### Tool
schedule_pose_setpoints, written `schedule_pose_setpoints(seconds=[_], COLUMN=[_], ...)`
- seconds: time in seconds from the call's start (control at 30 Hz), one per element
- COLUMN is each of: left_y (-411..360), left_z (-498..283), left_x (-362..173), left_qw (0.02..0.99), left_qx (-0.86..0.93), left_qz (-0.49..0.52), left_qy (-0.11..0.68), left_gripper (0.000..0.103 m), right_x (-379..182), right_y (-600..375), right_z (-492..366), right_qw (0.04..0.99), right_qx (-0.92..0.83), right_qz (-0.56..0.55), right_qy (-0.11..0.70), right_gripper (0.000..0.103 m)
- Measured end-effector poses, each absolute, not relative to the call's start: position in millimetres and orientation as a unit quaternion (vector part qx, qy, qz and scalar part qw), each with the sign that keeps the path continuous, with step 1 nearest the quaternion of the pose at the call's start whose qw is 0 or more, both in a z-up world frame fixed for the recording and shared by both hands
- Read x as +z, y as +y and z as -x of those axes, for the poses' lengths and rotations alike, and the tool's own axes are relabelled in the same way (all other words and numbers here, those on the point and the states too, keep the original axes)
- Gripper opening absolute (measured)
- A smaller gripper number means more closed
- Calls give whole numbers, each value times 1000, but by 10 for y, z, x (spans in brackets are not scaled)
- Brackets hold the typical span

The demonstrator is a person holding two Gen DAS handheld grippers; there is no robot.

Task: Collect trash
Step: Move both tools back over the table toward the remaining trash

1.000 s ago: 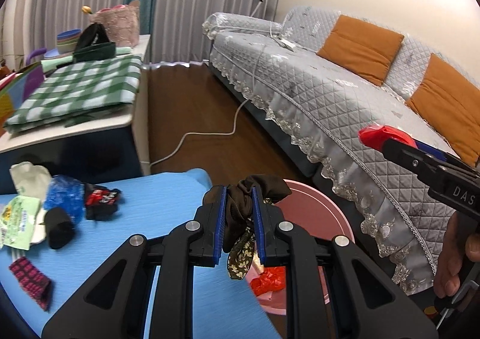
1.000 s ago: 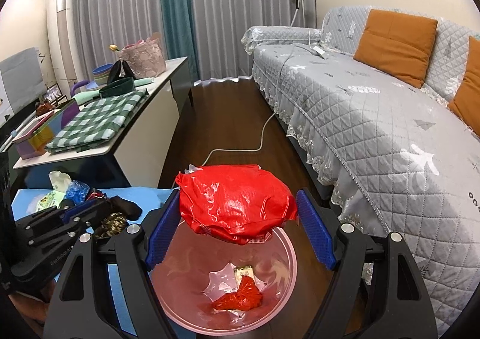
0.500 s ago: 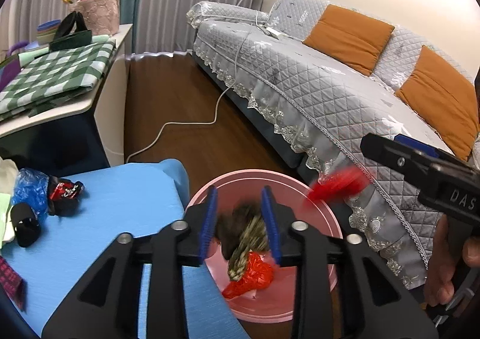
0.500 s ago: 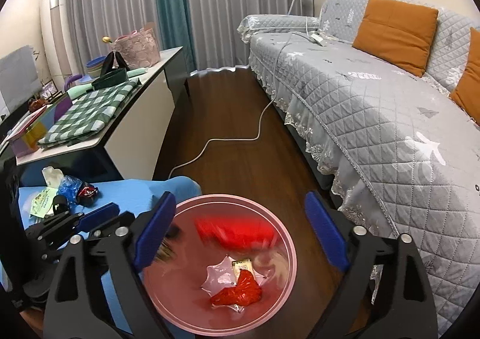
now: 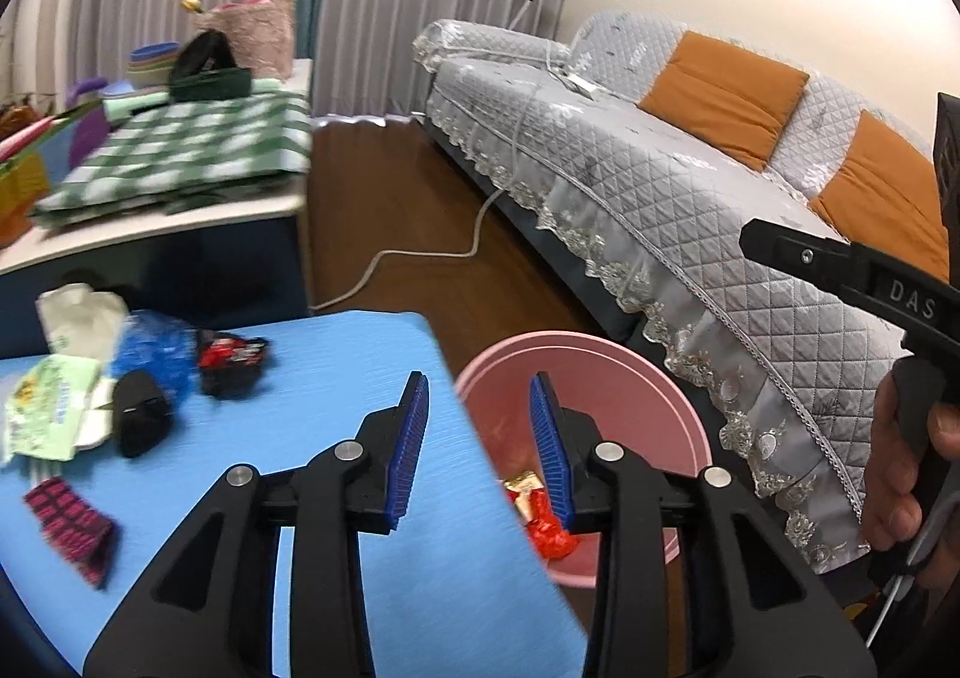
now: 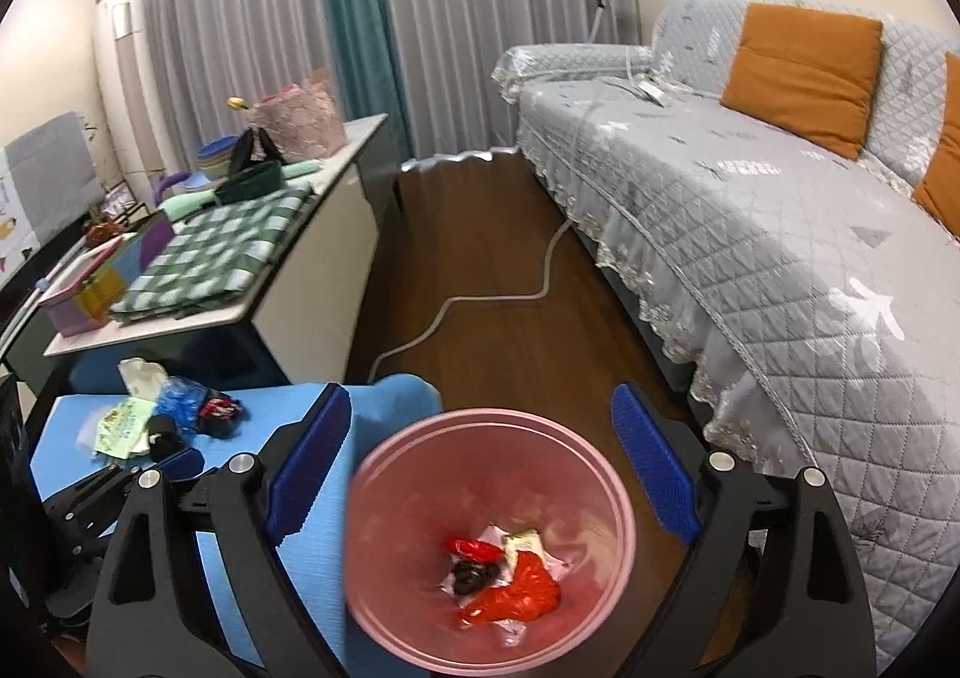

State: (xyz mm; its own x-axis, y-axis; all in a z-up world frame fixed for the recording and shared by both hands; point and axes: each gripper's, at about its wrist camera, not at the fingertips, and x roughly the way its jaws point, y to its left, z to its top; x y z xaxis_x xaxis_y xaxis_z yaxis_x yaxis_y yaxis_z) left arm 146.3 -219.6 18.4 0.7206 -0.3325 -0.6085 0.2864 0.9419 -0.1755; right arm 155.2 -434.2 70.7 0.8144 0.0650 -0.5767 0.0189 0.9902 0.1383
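Step in hand: both drops look finished; I judge I am between loads, about to go back for more trash.
Left gripper [image 5: 479,441]: my jaws have just been opening and now stand parted with nothing between them, hanging over the edge where the blue table [image 5: 336,366] meets the pink bin [image 5: 606,354].
Right gripper [image 6: 480,468]: spread wide and empty, right above the bin.
Trash in the bin: a red wrapper [image 6: 516,594], a dark crumpled scrap [image 6: 474,573] and pale paper lie at the bottom.
Trash left: a heap at the table's far left, with a black-and-red packet [image 5: 231,357], a blue crinkled bag [image 5: 153,345], a black lump [image 5: 139,417] and a green-printed wrapper [image 5: 48,408]; a pink-and-black packet [image 5: 72,531] lies apart, nearer me.
Next move: swing left, come down over one piece, close on it.
In the way: nothing on the bare table between; the pieces crowd together, so I may pinch two.
Around: grey quilted sofa [image 6: 780,234], white cable [image 6: 480,300] on the floor.
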Motion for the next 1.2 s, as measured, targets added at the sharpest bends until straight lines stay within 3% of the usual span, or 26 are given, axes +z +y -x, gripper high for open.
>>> schedule_pose_setpoints(seconds=[0.27,0.6,1.2], left_y=[-1538,-537,732], left_z=[-1128,-784,-861], left_x=[385,434,-117], left_qw=[940,949,947], left_qx=[-124,-60,65], left_qz=[48,76,93], left_qy=[316,300,301], left_gripper=[35,35,35], right_x=[902,914,448], right_y=[-3798,-3143,-2105], right_z=[-1419,-1267,-1507], right_qw=[955,951,937], right_qx=[58,113,186], right_qz=[-54,-59,-34], right_qy=[285,280,294], right_gripper=[86,72,68])
